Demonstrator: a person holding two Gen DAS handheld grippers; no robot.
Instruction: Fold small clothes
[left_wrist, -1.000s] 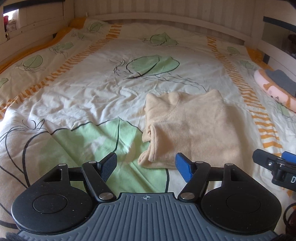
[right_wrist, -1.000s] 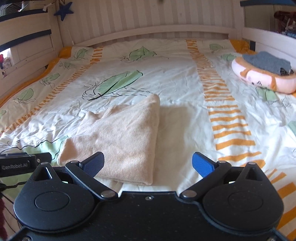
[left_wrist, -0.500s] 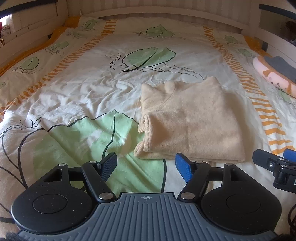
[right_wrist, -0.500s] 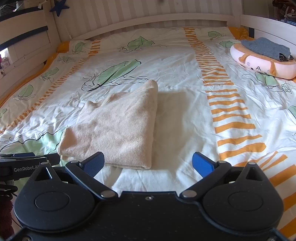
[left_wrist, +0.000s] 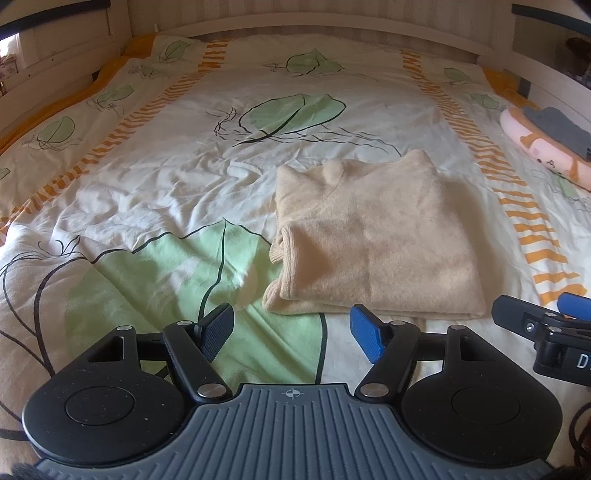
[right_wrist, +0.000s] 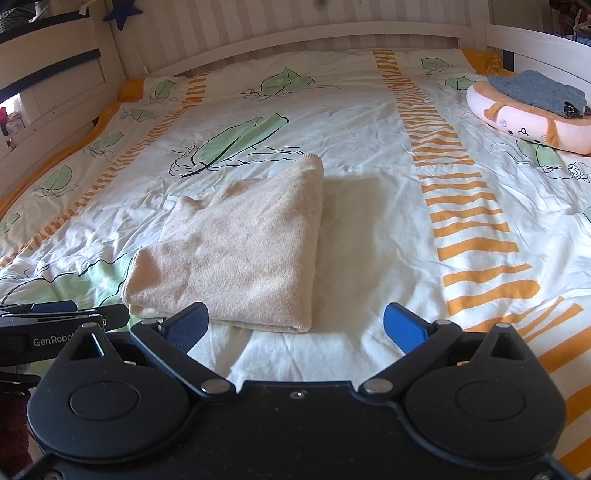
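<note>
A cream sweater (left_wrist: 376, 236) lies folded into a thick, neat rectangle on a bed, and it serves here as the landmark. Its folded layers stack evenly, with a ribbed cuff peeking out at its near left corner, so the folding looks finished or close to it.

Just short of the sweater's near edge, the left gripper (left_wrist: 291, 334) hovers with its jaws apart and nothing between them. The right gripper (right_wrist: 295, 325) hangs just beside it, off the sweater's near right corner, jaws also spread wide and empty. Neither touches the cloth. Both point down toward the near edge, probably because that is where a further fold or a lift would begin.

Under the sweater spreads a white duvet (left_wrist: 184, 177) printed with green leaves and orange stripes, rumpled to the sweater's left. Well off to the sweater's far right, near the bed rail, sits a pink cushion (right_wrist: 524, 122) with a folded grey garment (right_wrist: 535, 92) resting on top, likely set aside as already done.
</note>
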